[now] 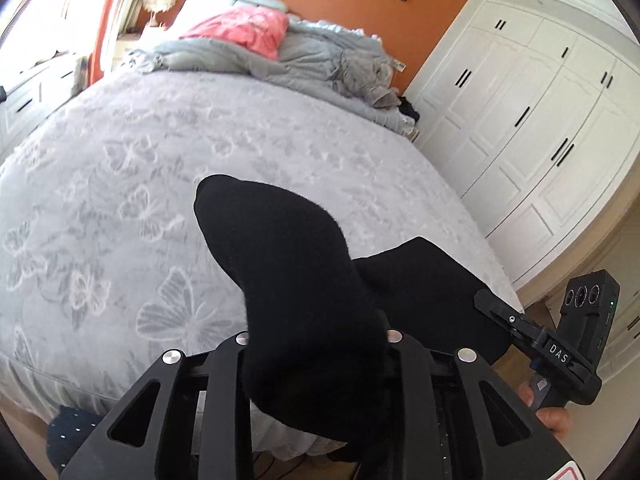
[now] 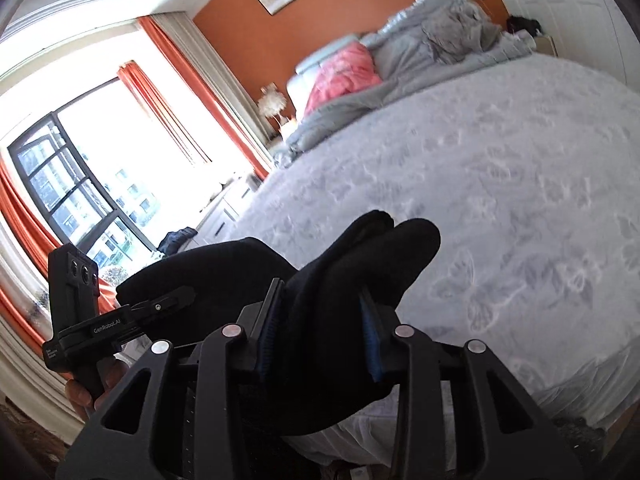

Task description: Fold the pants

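The black pants (image 1: 296, 264) hang between my two grippers, lifted above the near edge of the bed. My left gripper (image 1: 316, 340) is shut on one bunch of the black fabric, which flops forward over its fingers and hides them. My right gripper (image 2: 320, 320) is shut on another bunch of the pants (image 2: 360, 264), with blue pads (image 2: 370, 340) showing beside the cloth. The right gripper also shows in the left wrist view (image 1: 536, 340) at the right, and the left gripper shows in the right wrist view (image 2: 132, 316) at the left.
The bed (image 1: 160, 168) has a grey butterfly-pattern cover. A crumpled grey duvet (image 1: 320, 60) and a pink pillow (image 1: 244, 28) lie at its head. White wardrobes (image 1: 532, 120) stand to the right. A window with orange curtains (image 2: 172, 92) is on the left.
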A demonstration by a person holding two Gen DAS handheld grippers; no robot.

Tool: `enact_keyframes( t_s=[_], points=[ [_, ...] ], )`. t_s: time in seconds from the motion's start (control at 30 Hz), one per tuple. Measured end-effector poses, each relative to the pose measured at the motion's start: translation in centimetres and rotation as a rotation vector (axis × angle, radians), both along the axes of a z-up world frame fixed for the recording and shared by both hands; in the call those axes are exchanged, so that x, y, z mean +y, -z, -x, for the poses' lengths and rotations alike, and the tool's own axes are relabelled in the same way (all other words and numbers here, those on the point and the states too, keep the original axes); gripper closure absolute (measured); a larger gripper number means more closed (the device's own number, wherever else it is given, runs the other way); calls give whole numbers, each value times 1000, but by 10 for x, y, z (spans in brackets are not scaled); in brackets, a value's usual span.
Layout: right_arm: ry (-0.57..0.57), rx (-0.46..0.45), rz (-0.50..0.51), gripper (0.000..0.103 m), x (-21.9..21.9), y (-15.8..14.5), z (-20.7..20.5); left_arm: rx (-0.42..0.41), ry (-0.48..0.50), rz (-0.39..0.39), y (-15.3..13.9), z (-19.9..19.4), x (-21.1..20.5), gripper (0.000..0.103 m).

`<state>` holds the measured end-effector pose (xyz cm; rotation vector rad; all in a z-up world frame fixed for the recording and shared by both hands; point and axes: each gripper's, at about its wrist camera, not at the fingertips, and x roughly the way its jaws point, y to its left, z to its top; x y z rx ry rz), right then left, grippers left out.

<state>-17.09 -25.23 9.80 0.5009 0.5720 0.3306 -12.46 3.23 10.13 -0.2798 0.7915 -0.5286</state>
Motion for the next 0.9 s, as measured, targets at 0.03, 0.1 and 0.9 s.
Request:
enact_keyframes(
  t_s=[0.03,0.1,0.9],
  points=[
    [3,-48,0,74,-2,-18,2,-36,3,1,-15,2,0,81],
    [5,-135,4,76,-4,-50,3,-108,5,4,-45,4,-4,81],
    [1,367,-91,11,-9,166,-146,318,-267,-140,144,-142,92,51]
  ],
)
